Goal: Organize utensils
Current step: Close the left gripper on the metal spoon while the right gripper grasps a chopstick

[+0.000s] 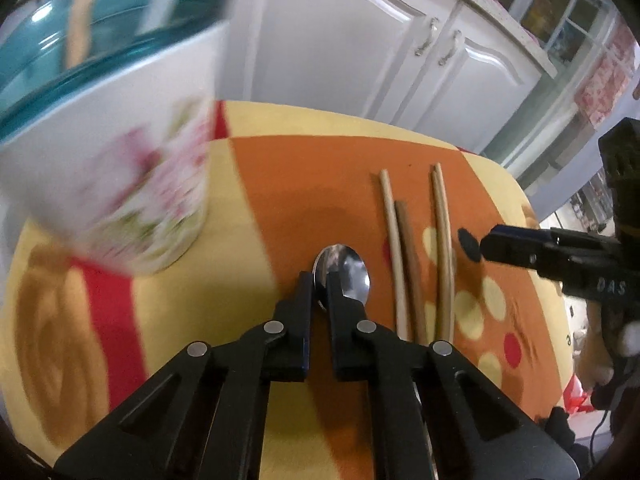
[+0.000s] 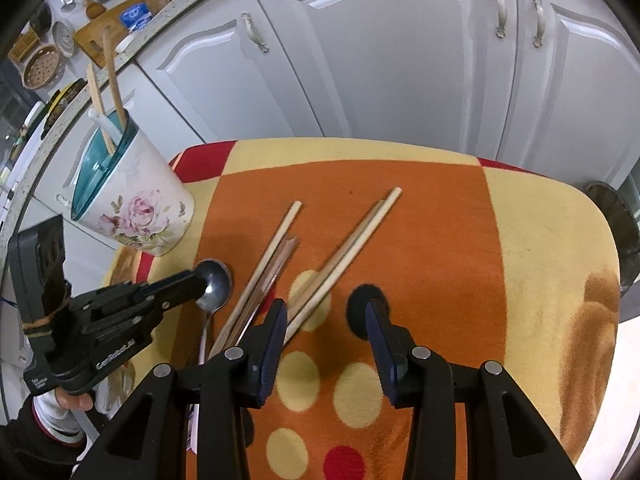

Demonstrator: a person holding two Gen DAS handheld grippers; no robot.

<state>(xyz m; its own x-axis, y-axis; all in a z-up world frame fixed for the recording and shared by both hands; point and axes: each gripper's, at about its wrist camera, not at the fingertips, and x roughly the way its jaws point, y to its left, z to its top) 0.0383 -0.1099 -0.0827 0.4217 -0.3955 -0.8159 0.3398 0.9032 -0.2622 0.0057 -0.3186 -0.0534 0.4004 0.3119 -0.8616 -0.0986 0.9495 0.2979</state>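
Cabinets [image 2: 400, 60]: we see white panelled doors with metal handles filling the background behind the table in both views.

Table cover [image 2: 540, 240]: a cloth of orange, yellow and red patches with pale and red dots; everything we handle lies or stands on it.

Utensil holder [image 2: 132, 204]: a white cup with a pink flower print and a teal inner rim, standing upright at the far left corner of the cloth. In the right wrist view we count two wooden sticks and a white handle standing in it. In the left wrist view it is blurred and fills the upper left.

Left gripper [image 1: 319, 280]: our left hand holds it low over the cloth, pointing down. Its fingers are drawn close together on the bowl of the spoon, one fingertip on each side of the rim, so we read it as pinching the spoon.

Right gripper [image 2: 326, 312]: it hovers just right of the chopsticks with its fingers spread apart and only cloth between them; it grips no utensil.

Chopsticks [image 2: 276, 264]: loose wooden sticks lying on the orange patch in two groups, right of the spoon and fanning away from us.

Spoon [image 2: 214, 284]: a metal spoon lying on the cloth, bowl away from us, handle running back toward us, between the holder and the chopsticks.
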